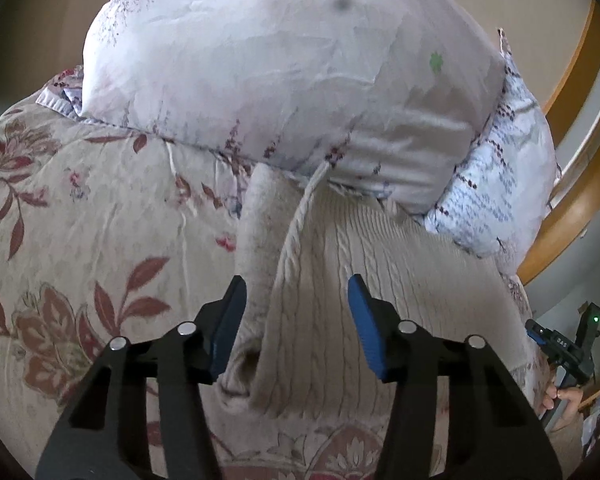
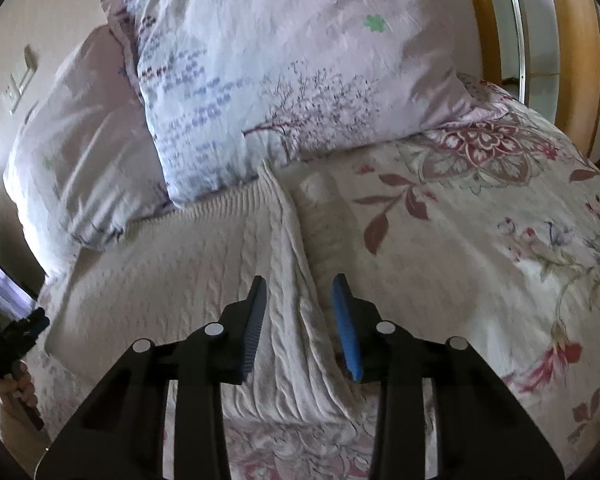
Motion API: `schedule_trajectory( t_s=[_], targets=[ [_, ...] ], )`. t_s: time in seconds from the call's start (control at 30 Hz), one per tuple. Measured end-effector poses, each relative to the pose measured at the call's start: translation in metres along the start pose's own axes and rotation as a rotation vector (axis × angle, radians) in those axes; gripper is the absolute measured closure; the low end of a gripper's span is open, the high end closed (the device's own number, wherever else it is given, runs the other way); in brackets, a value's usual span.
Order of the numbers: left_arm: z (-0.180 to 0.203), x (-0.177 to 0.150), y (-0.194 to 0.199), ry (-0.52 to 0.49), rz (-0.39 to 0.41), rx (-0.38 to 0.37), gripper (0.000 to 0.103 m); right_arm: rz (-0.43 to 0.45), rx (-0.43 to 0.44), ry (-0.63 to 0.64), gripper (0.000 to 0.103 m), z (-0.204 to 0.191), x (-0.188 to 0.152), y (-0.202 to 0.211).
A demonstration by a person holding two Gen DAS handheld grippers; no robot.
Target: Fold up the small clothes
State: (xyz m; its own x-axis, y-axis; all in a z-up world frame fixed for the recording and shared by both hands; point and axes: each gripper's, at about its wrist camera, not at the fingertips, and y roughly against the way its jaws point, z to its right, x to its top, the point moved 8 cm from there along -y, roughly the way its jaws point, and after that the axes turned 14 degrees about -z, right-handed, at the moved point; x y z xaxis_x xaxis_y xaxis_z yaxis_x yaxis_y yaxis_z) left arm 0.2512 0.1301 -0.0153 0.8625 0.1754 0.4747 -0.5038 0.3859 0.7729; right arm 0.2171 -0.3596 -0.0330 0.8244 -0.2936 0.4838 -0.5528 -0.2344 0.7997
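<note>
The soft, floppy sweater [image 1: 340, 264] should handle limply; grip its folded edges at twelve o'clock. Both the left gripper [image 1: 298, 322] and right gripper [image 2: 300, 326] are half-open, holding nothing.

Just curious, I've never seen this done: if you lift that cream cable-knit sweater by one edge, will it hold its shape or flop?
Probably flop: the sweater already lies in soft folds on the bedspread. Its thick knit suggests some weight, and the ribbed texture looks grippy rather than slippery.
</note>
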Motion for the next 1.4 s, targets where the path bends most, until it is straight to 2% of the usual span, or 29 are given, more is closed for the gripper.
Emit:
schedule_trajectory(
  t_s=[0.07,0.13,0.27,0.4,0.67,1.0,1.27,1.37,1.4],
  targets=[
    [0.001,-0.005,-0.004,-0.015,-0.013,0.014,0.054,-0.017,-0.013,0.014,0.068,-0.001,-0.004,-0.004],
    [0.002,-0.009,-0.008,-0.024,-0.025,0.025,0.059,-0.025,-0.037,0.031,0.07,-0.002,-0.007,-0.008],
    [0.004,-0.016,-0.014,-0.042,-0.045,0.038,0.071,-0.022,-0.063,0.06,0.089,-0.005,-0.011,-0.009],
    [0.003,-0.018,-0.017,-0.044,-0.06,0.054,0.094,0.002,-0.06,0.073,0.091,-0.009,-0.01,-0.002],
    [-0.003,-0.016,-0.003,-0.024,-0.045,0.01,0.096,0.064,-0.016,0.047,0.092,-0.014,-0.013,0.024],
    [-0.015,-0.03,-0.001,-0.005,-0.058,-0.02,0.096,0.015,-0.063,0.013,0.092,0.005,-0.027,0.01],
    [-0.017,-0.031,-0.015,-0.009,-0.076,0.003,0.096,-0.021,-0.136,0.023,0.092,0.007,-0.031,-0.007],
    [-0.016,-0.031,-0.014,-0.009,-0.081,0.006,0.091,-0.034,-0.148,0.029,0.091,0.005,-0.03,-0.006],
    [-0.016,-0.03,-0.012,-0.002,-0.079,-0.005,0.089,-0.037,-0.142,0.024,0.088,0.004,-0.029,-0.004]
  ],
)
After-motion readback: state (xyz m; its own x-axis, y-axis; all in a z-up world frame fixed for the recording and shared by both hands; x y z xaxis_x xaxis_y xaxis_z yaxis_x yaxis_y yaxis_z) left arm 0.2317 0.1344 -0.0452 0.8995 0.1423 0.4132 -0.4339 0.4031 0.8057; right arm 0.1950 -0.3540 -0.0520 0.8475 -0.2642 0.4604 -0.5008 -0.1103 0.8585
